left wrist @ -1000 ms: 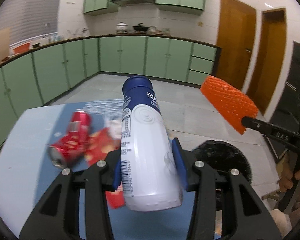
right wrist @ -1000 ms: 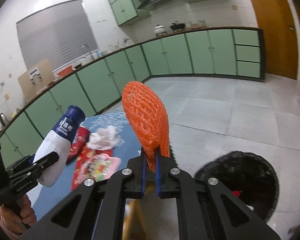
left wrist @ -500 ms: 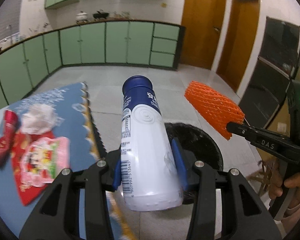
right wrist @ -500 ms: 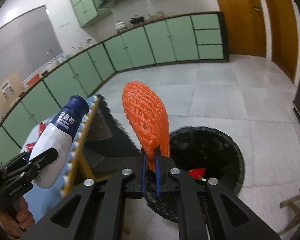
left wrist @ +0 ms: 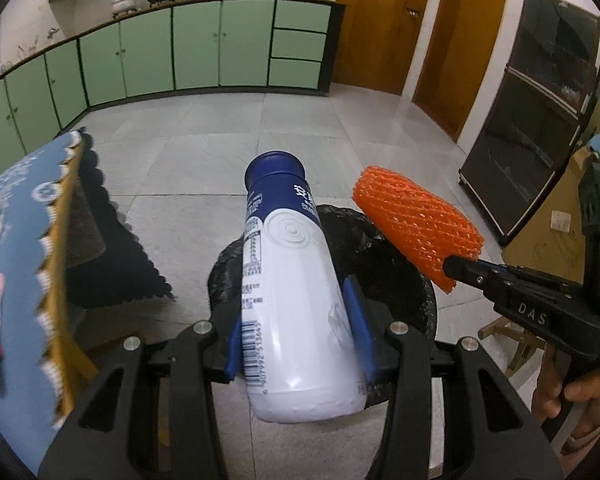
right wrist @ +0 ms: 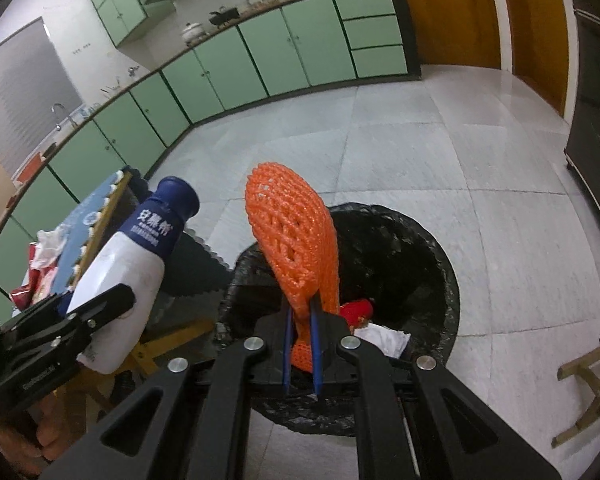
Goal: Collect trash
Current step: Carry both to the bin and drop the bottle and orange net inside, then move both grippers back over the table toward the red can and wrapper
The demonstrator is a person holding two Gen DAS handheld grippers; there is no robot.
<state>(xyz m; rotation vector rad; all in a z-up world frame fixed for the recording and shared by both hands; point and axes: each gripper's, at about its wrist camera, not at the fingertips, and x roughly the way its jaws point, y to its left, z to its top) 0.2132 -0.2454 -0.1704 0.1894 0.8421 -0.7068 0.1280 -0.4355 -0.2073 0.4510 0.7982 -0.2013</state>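
My left gripper [left wrist: 296, 332] pinches the yogurt-drink bottle [left wrist: 288, 280] and my right gripper [right wrist: 300, 354] clamps the orange foam net [right wrist: 296, 240], both over the black-lined trash bin [right wrist: 440, 264]; the table edge [left wrist: 56, 280] sits close left, open floor beyond

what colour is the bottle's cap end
Dark blue, above a white body; the bottle shows best in the left wrist view.

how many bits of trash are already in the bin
2 show: a red piece and a white crumpled piece, both on the bottom of the black-lined bin. The right gripper may hide more.
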